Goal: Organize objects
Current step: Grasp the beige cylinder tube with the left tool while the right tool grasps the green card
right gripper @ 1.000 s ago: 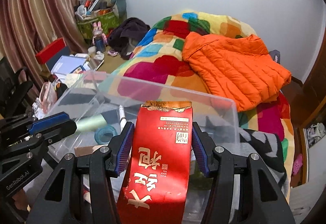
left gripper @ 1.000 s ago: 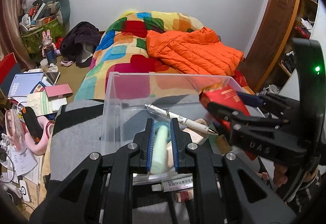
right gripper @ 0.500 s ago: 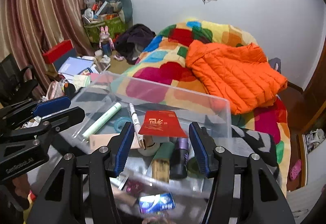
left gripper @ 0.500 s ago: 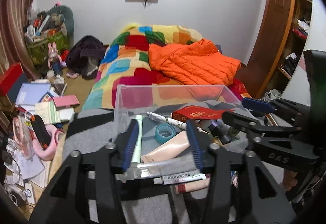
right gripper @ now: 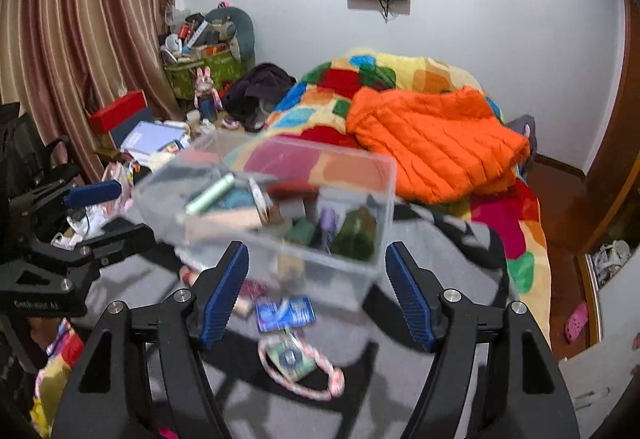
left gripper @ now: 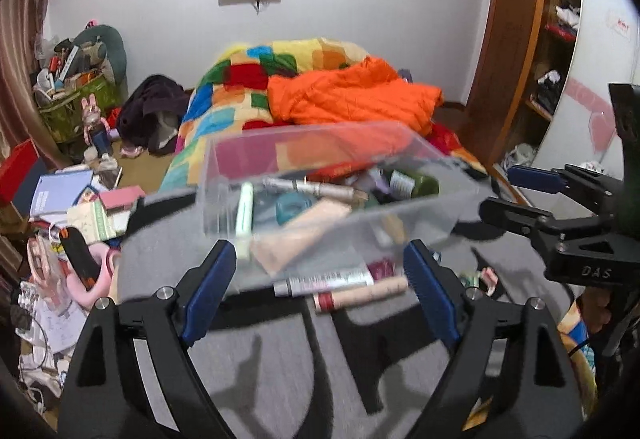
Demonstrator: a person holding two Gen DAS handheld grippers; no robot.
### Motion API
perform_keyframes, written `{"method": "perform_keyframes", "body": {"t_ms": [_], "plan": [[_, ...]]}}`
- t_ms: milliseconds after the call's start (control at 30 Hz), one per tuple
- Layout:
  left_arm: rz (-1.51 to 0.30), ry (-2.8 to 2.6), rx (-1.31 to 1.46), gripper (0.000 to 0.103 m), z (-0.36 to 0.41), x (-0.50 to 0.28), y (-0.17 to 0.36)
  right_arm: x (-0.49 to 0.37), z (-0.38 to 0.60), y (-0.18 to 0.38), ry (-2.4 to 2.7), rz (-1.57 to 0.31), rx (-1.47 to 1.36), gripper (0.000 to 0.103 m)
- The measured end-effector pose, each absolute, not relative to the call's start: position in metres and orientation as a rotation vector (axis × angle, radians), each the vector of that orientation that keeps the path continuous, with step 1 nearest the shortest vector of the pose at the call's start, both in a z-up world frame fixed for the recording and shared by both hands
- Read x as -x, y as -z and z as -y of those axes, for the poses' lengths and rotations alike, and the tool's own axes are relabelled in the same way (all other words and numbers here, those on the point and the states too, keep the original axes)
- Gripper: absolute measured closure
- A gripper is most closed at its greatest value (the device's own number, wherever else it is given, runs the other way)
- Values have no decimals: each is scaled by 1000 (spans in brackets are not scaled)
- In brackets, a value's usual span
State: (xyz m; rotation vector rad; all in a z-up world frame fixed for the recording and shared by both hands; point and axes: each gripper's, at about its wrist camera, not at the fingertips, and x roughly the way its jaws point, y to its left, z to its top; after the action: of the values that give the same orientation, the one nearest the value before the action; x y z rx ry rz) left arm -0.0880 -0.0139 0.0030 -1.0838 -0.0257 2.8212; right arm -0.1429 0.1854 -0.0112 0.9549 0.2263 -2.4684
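Both my grippers have let go and drawn back: the green tube [left gripper: 245, 208] and red packet [left gripper: 334, 170] now lie in the clear bin [left gripper: 224, 175] on the grey blanket [left gripper: 280, 351]. My left gripper [left gripper: 320, 291] and right gripper [right gripper: 316, 291] have just been opening, nothing between them, the bin just beyond. Only the right view shows a blue packet [right gripper: 285, 313] at the bin's near wall.
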Motion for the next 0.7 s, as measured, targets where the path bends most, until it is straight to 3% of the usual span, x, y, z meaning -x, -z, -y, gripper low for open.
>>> {"method": "perform_keyframes", "body": {"t_ms": [367,567,700], "plan": [[23,-2674,1355,17,-12,108,54,129,-205,67,2374,-221,-1089,37],[-32,-2637,1437,16,-29,121,69,129,-195,76,2312,-243,-1087,49],[7,-2618,1468,16,-32,132,73,131,-187,83,2275,-277,-1094,64]]}}
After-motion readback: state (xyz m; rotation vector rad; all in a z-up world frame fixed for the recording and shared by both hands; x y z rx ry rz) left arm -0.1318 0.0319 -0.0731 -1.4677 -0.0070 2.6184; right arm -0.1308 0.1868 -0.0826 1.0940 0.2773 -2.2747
